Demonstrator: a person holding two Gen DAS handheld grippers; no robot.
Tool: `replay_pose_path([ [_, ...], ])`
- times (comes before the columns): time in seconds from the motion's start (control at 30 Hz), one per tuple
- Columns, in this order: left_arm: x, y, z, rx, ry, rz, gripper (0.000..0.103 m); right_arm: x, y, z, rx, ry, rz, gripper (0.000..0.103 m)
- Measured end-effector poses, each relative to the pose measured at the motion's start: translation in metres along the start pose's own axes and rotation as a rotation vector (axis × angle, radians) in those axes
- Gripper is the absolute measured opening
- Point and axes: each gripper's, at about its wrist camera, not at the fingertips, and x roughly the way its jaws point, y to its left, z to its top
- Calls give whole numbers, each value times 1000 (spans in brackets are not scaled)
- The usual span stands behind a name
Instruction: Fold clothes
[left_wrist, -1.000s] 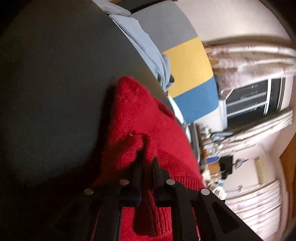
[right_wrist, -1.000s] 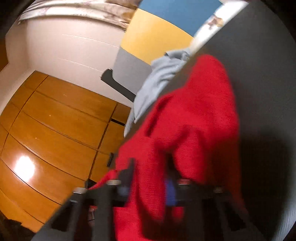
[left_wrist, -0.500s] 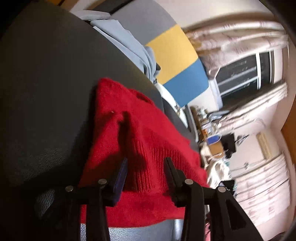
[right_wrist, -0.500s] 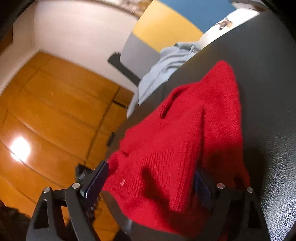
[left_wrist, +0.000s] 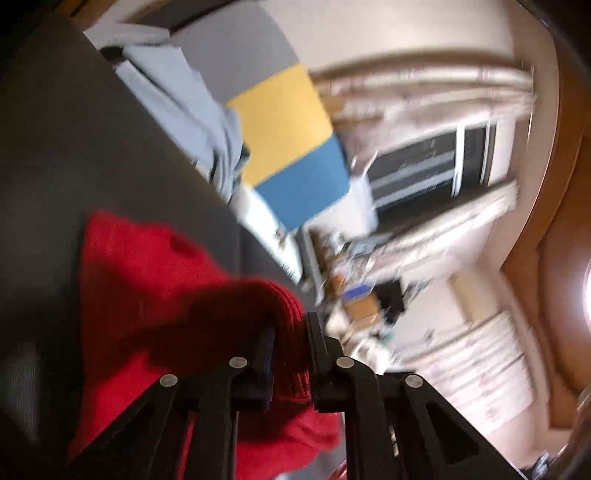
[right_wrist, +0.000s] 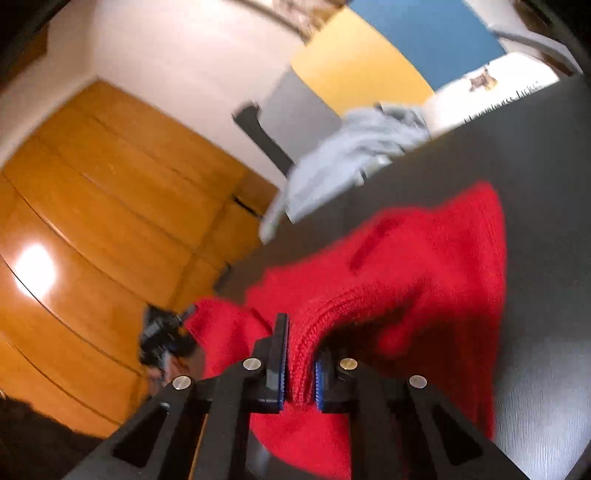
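Note:
A red knitted sweater (left_wrist: 147, 280) lies on a dark leather surface (left_wrist: 66, 155). My left gripper (left_wrist: 290, 332) is shut on a bunched ribbed edge of the sweater and lifts it off the surface. In the right wrist view the same sweater (right_wrist: 436, 266) spreads ahead, and my right gripper (right_wrist: 301, 354) is shut on another ribbed fold of it near its near edge. Both views are motion-blurred.
A pale blue garment (left_wrist: 184, 107) lies at the far edge of the dark surface; it also shows in the right wrist view (right_wrist: 351, 155). Behind it stands a grey, yellow and blue panel (left_wrist: 288, 125). Wooden wardrobe doors (right_wrist: 110, 206) fill the left of the right wrist view.
Both grippers released the sweater about half a second ago, and have now each shut on a ribbed edge closer to me and lifted it.

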Motion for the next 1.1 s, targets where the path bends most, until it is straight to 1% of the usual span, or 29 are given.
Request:
replay_pose_path([
  [0.07,9,14,14,-48,-32,64,13,9,-7,19,37,-41,9,13],
  [0.1,14,22,19,-73,-44,97,13,19,-13,26,63,-44,-7,13],
  [0.13,19,30,23,-98,-55,131,13,31,-19,33,90,-45,-27,13],
  [0.2,33,56,27,-198,-47,201,13,47,-37,39,132,-27,-114,14],
  [0.23,36,65,27,-235,-40,210,14,51,-45,40,154,-18,-132,17],
  [0.27,38,73,26,-268,-32,215,16,53,-52,40,178,-9,-145,22],
  [0.3,36,76,25,-279,-33,210,23,54,-54,40,170,-8,-168,25],
  [0.33,33,77,23,-286,-36,202,23,53,-51,40,155,-5,-159,34],
  [0.37,26,74,24,-261,-47,206,24,46,-47,40,137,-5,-143,45],
  [0.4,19,70,24,-229,-59,213,26,38,-43,40,118,-7,-126,52],
  [0.43,12,65,24,-185,-61,235,28,29,-39,40,100,-8,-109,66],
  [0.47,5,59,24,-139,-62,260,28,16,-30,40,49,-17,-107,71],
  [0.53,-8,49,23,-38,-59,316,32,2,-15,40,-41,-28,-137,71],
  [0.6,-15,40,19,63,-42,383,35,-8,-1,37,-166,-26,-249,71],
  [0.63,-17,37,17,108,-30,418,36,-5,6,35,-249,-6,-326,71],
  [0.7,-13,33,9,187,11,463,37,7,9,32,-341,42,-416,70],
  [0.8,-3,30,-4,284,92,504,39,45,6,29,-445,138,-527,68],
  [0.83,6,27,-7,323,116,523,39,53,3,28,-464,163,-555,68],
  [0.93,22,24,-8,397,155,572,39,88,-13,27,-497,273,-681,67],
  [0.97,26,22,-7,410,162,569,40,95,-17,27,-499,288,-689,55],
  [1.03,32,19,-4,442,172,557,45,97,-16,25,-508,292,-678,44],
  [1.07,36,17,-3,462,176,552,45,97,-16,24,-513,293,-671,37],
  [1.1,38,17,-1,467,185,545,45,97,-15,22,-517,294,-665,32],
])
